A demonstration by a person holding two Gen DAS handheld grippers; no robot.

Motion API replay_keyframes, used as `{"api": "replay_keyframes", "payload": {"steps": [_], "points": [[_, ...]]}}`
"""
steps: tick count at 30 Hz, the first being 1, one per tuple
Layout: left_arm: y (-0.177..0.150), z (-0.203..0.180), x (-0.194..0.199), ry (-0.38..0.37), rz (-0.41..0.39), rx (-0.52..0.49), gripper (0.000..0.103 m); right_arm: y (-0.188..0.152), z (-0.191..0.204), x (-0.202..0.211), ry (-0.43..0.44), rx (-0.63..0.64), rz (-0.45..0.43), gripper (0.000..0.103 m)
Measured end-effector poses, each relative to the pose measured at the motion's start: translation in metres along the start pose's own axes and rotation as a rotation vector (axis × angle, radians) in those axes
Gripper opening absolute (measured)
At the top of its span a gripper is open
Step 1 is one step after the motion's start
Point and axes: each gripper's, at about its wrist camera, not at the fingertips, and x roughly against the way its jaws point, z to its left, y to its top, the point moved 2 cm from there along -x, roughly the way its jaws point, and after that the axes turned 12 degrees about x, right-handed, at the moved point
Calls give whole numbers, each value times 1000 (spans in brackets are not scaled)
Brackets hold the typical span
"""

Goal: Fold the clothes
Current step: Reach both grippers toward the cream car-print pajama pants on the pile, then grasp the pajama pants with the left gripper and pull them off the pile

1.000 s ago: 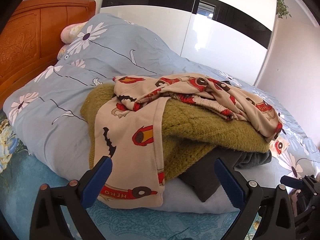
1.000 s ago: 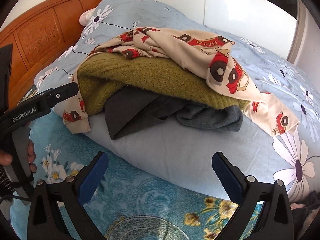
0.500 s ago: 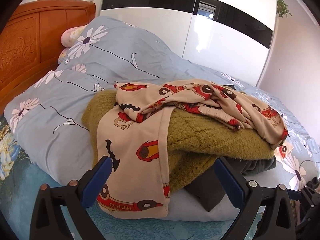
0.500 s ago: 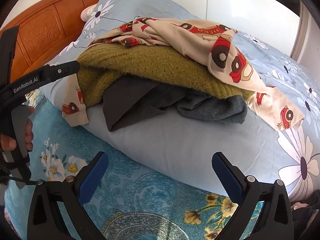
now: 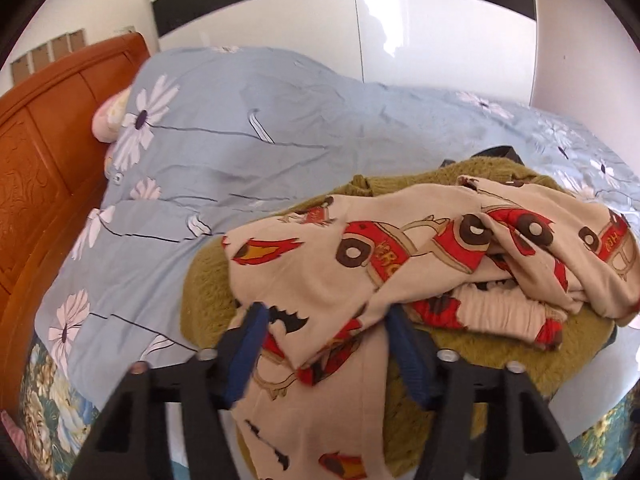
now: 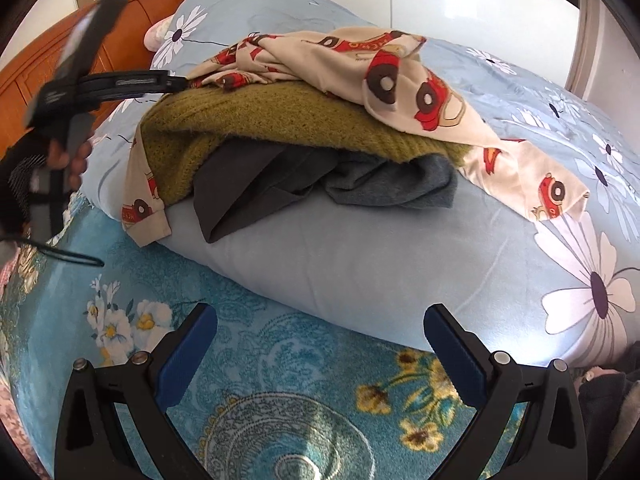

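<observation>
Left wrist, printed garment (image 5: 320,280) btwn closing hand-held gripper (image 5: 324,320)

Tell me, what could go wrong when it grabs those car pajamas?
The left hand-held gripper is closing around the car-print pajamas, which lie tangled on the green sweater. Its jaws might pinch the sweater too and drag it along. The dark clothes beneath sit near the duvet's edge and could slide off.

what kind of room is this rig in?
A bedroom, most likely: a bed with a floral blue duvet, a carved wooden headboard, and glossy sliding wardrobe doors behind it. Clothes lie piled on the duvet.
</observation>
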Motion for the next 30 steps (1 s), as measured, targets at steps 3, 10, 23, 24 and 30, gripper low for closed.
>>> {"api": "replay_keyframes", "payload": {"steps": [3, 10, 23, 24, 30], "points": [[5, -12, 9, -18, -6, -19, 9, -3, -2, 14, -21, 4, -11, 103], [39, -11, 97, -73, -171, 37, 5, -7, -4, 55, -44, -25, -62, 103], [29, 0, 340, -191, -425, -26, 5, -29, 27, 157, -61, -58, -165, 103], [23, 8, 352, -184, -431, -20, 2, -33, 29, 164, -62, -61, -169, 103], [-8, 81, 401, -132, -416, 91, 0, -58, 48, 203, -68, -72, -177, 103]]}}
